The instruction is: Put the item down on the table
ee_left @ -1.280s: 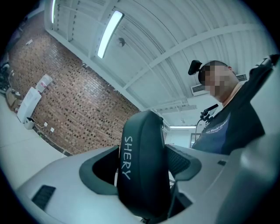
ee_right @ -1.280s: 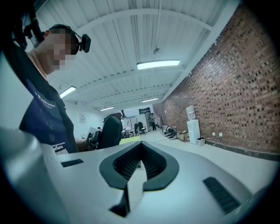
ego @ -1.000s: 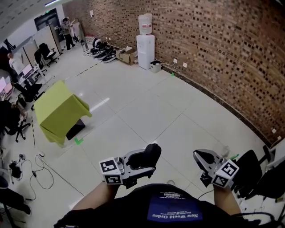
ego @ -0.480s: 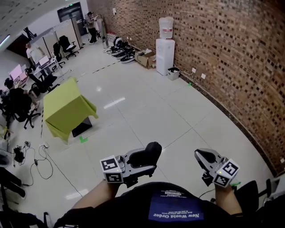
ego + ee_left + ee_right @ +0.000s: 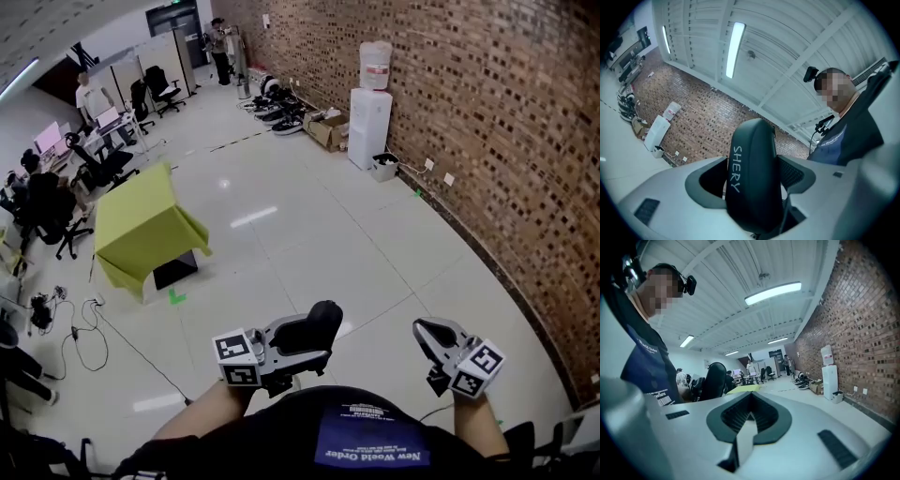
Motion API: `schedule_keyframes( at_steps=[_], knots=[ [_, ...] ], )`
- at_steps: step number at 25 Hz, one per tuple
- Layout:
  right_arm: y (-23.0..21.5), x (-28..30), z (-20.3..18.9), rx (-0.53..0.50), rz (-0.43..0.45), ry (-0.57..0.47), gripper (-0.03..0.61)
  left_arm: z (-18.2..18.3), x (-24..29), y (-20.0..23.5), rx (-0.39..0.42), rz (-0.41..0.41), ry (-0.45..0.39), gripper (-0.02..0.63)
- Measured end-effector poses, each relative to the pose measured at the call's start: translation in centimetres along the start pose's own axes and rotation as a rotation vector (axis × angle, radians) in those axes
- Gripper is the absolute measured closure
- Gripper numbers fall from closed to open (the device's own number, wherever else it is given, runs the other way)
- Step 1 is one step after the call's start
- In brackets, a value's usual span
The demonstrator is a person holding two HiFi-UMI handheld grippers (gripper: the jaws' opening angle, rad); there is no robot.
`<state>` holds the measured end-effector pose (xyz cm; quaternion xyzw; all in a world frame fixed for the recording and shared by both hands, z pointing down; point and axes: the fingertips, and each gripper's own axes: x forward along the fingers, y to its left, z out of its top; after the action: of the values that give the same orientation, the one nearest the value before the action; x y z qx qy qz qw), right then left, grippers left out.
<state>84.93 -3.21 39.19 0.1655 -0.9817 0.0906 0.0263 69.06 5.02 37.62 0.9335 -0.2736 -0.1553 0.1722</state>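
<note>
The item [image 5: 319, 322] is a smooth, matte black oblong with rounded ends, pinched upright between the grey jaws of the left hand-held gripper [image 5: 302, 339], close to the person's chest and well apart from the tabletop [image 5: 141, 225] draped in yellow-green cloth. Only the left gripper view shows its white lettering "SHERY" [image 5: 737, 169] down one edge. The right hand-held gripper [image 5: 433, 332] is empty, its jaws pressed together into a wedge – its own view shows ribbed pads. Glossy white floor tiles [image 5: 309, 234] meet a rough brick wall [image 5: 506, 122]
</note>
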Motion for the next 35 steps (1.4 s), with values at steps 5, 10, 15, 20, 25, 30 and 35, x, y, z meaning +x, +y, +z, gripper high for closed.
schedule_keyframes(
  at_steps=[5, 10, 15, 20, 25, 30, 35],
  knots=[
    [-4.0, 7.9, 2.0, -0.028, 0.023, 0.003, 0.591, 3.5, -0.8, 7.7, 0.011, 0.000, -0.015, 0.279],
    [-6.8, 17.0, 4.3, -0.026, 0.029, 0.006, 0.591, 8.6, -3.1, 15.8, 0.012, -0.007, 0.004, 0.279],
    [-9.7, 25.3, 6.2, -0.021, 0.036, -0.020, 0.591, 13.0, -5.2, 22.4, 0.036, -0.010, 0.017, 0.279],
    [-13.2, 31.8, 6.9, -0.024, 0.101, 0.007, 0.591, 15.9, -6.4, 28.5, 0.050, 0.054, -0.006, 0.279],
    [-19.1, 37.8, 7.4, -0.026, 0.184, 0.026, 0.591, 17.7, -6.3, 34.8, 0.069, 0.154, -0.035, 0.279],
    [-26.3, 44.5, 9.6, -0.042, 0.331, 0.051, 0.591, 21.2, -3.4, 41.5, 0.094, 0.279, -0.094, 0.279],
    [-30.3, 51.1, 11.4, -0.064, 0.477, 0.073, 0.591, 24.3, -2.8, 46.1, 0.144, 0.394, -0.150, 0.279]
  ],
)
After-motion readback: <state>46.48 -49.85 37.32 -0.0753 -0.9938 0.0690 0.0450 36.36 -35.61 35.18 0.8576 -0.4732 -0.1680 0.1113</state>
